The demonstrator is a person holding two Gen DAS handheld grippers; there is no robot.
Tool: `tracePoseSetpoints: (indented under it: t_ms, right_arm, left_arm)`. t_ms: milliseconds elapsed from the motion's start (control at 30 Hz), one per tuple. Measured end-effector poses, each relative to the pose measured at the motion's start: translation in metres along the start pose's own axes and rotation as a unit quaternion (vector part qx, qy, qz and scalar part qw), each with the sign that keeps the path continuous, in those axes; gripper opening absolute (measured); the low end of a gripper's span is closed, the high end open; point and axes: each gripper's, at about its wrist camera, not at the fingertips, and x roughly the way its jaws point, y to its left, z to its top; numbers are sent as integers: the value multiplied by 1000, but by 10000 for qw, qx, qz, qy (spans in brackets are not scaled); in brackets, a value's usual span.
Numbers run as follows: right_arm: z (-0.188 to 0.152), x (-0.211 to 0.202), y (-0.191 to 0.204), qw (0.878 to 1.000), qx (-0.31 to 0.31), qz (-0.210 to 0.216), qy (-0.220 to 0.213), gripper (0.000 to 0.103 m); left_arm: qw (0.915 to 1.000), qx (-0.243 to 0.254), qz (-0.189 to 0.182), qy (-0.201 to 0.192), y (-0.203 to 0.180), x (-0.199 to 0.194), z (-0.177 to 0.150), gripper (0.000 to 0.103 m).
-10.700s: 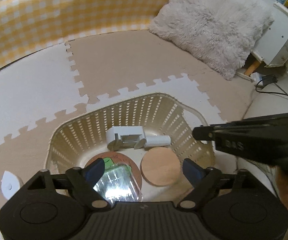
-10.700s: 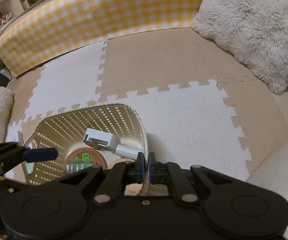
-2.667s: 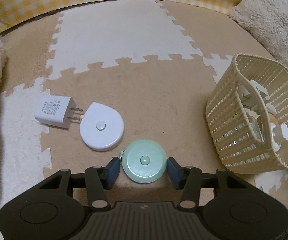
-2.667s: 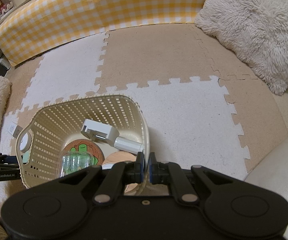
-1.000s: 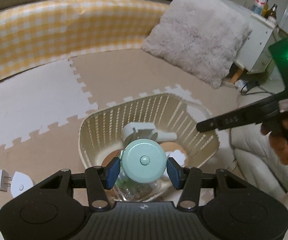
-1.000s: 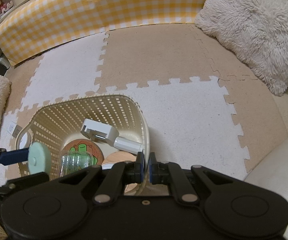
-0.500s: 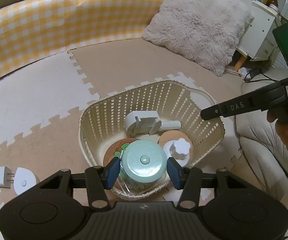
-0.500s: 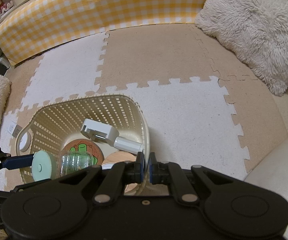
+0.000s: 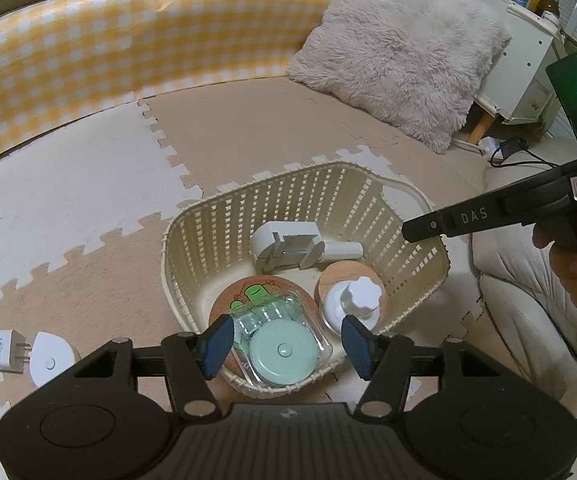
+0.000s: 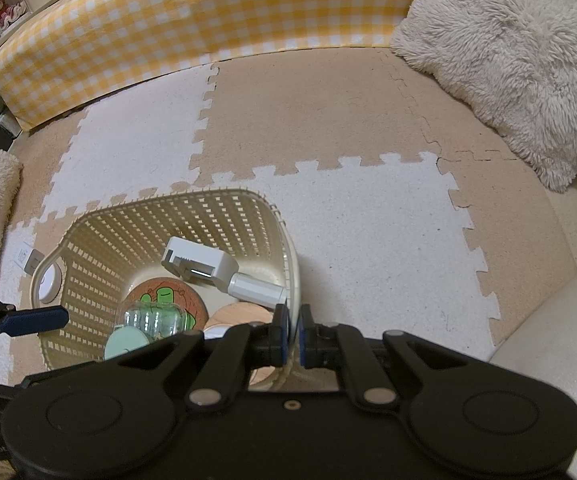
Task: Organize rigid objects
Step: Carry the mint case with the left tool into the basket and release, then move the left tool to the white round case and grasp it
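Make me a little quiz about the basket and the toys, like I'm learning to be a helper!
1. True or false: the mint disc lies inside the basket.
2. What does the right claw pinch? A) basket rim B) pillow C) charger
3. Fill in: the charger and white disc lie on the ____.

Key: 1 true. 2 A. 3 mat.

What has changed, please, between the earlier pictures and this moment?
The green tape measure was picked off the floor by the left tongs, carried over the basket and let go; it now lies on the clear box inside, and the jaws are opening, clear of it. The right tongs stayed clamped on the basket rim. The white tape measure and charger stayed on the floor.
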Motion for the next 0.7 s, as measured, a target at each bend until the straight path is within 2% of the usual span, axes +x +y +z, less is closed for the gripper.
tracePoseSetpoints:
  t_ms: [200,433,567,700]
  right_arm:
    - [0,0,0,10000,2,2,1,6]
    - [0,0,0,10000,-3,-4,1,6]
    - [0,0,0,10000,-5,-4,1,6]
    - [0,0,0,10000,-9,-7,1,6]
  left_arm:
    - [10000,-56,-17,-59,1,-5,2,61]
    - [9990,-115,-131,-423,-1,-32,12,63]
    - [9983,-92,-94,-572,-3,-45,14,73]
    - [9975,-84,62,-696,-1,-53,14,90]
